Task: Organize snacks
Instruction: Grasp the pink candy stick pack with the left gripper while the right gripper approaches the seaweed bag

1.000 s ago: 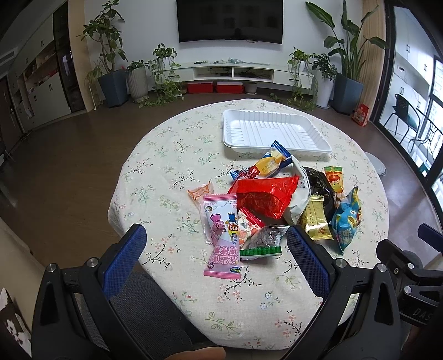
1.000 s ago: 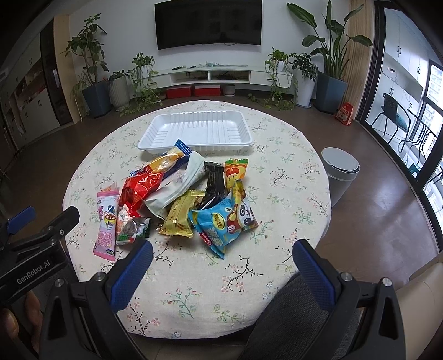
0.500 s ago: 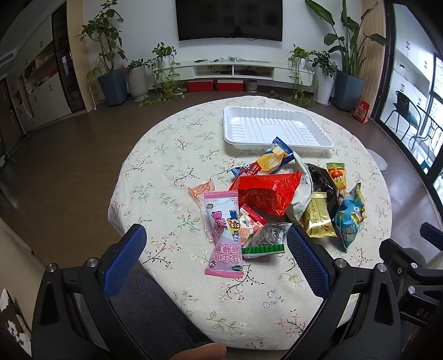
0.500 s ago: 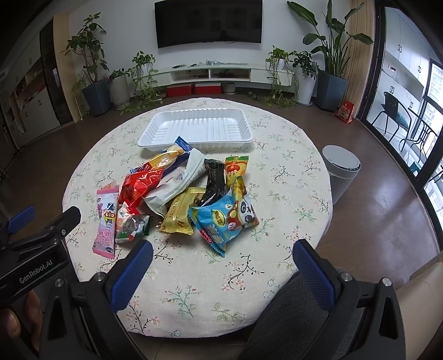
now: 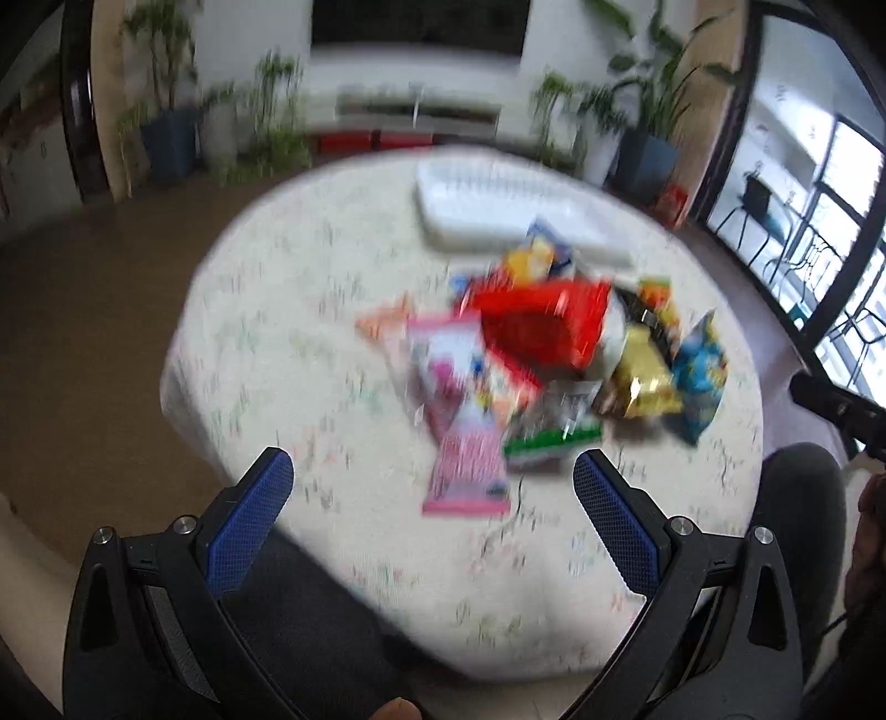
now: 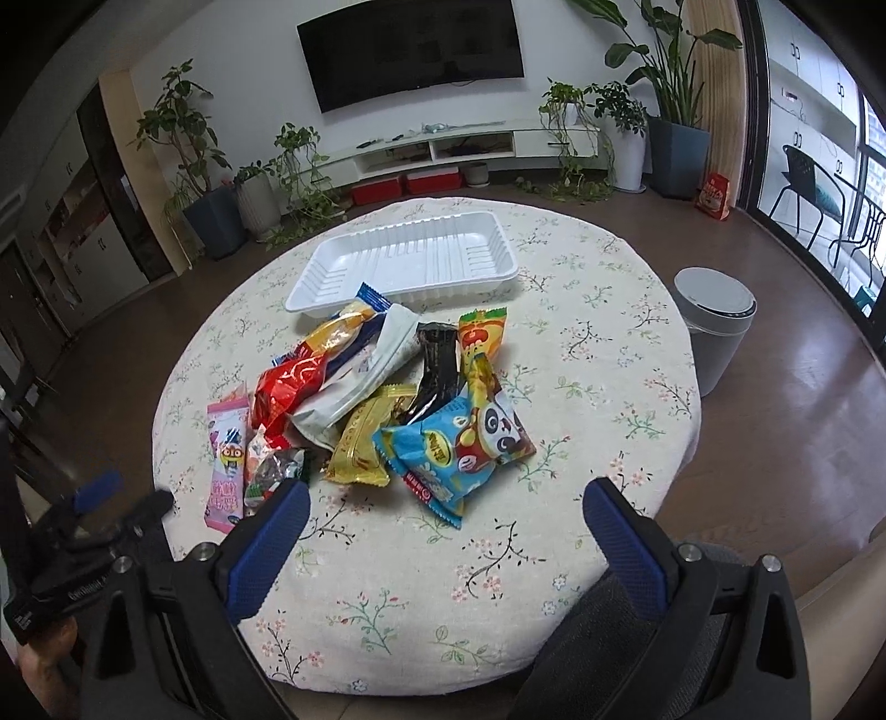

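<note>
Wall-mounted television (image 6: 412, 52) above a low white console (image 6: 454, 147), potted plants (image 6: 673, 111) alongside.

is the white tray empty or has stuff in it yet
Empty. The white tray shows only its bare ribbed floor; every snack packet lies on the tablecloth in front of it.

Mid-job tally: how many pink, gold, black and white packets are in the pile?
pink packet: 1
gold packet: 1
black packet: 1
white packet: 1
Total: 4
</note>
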Available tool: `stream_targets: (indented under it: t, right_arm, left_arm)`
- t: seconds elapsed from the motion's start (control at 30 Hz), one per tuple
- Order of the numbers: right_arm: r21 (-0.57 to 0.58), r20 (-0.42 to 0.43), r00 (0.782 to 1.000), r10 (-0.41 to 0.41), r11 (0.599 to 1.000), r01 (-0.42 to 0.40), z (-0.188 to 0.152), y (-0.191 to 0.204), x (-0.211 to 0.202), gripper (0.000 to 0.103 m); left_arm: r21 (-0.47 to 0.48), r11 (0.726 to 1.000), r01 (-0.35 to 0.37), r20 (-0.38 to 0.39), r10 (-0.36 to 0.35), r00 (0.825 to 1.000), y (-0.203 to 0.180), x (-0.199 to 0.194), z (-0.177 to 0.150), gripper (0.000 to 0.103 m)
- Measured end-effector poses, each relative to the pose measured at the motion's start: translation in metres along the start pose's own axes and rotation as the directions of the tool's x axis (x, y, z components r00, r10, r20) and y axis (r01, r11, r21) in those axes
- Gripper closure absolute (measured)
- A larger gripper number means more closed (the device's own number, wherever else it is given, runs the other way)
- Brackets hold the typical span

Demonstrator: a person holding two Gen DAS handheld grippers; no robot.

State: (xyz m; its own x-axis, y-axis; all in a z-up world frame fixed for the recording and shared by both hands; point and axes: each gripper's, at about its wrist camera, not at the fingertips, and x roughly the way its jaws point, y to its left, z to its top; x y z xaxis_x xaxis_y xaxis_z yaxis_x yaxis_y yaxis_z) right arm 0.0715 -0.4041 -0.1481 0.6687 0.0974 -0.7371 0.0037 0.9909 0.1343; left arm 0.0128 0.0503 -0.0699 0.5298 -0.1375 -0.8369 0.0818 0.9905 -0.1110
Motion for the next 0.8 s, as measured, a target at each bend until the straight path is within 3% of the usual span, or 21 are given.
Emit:
stream_targets:
  t: [0.1,0.33,0.53,0.63,0.77,0.8]
  right_arm:
    - [0.023,-0.026,0.999,0.02,1.0,-0.019,0.004,-0.009,0.009,0.01]
    - [0.076,-0.097,0.992,0.078,0.995,-0.07,0.01,-0.023,0.032,0.028]
    - [0.088,-0.114,0.987,0.117,0.99,-0.107,0.009,-0.028,0.042,0.033]
    - [0.092,-0.129,0.983,0.129,0.989,-0.118,0.009,-0.029,0.047,0.036]
    - [0.081,-0.134,0.981,0.142,0.988,-0.132,0.01,-0.026,0.051,0.039]
    - [0.078,-0.135,0.981,0.143,0.988,-0.133,0.01,-0.025,0.051,0.039]
  left_arm:
    - [-0.094,0.995,0.035,0.024,-0.033,0.999,0.012,0.004,0.008,0.002]
    - [-0.019,1.0,0.025,-0.06,-0.026,0.998,-0.012,0.042,0.04,0.004]
    - [0.019,1.0,0.014,-0.095,-0.012,0.995,-0.018,0.078,0.037,0.04]
    - [0.013,0.999,0.033,-0.093,-0.031,0.995,-0.014,0.086,0.038,0.043]
    - [0.009,0.997,0.073,-0.09,-0.072,0.993,-0.012,0.091,0.041,0.067]
    - [0.013,0.997,0.079,-0.094,-0.078,0.993,-0.013,0.094,0.041,0.067]
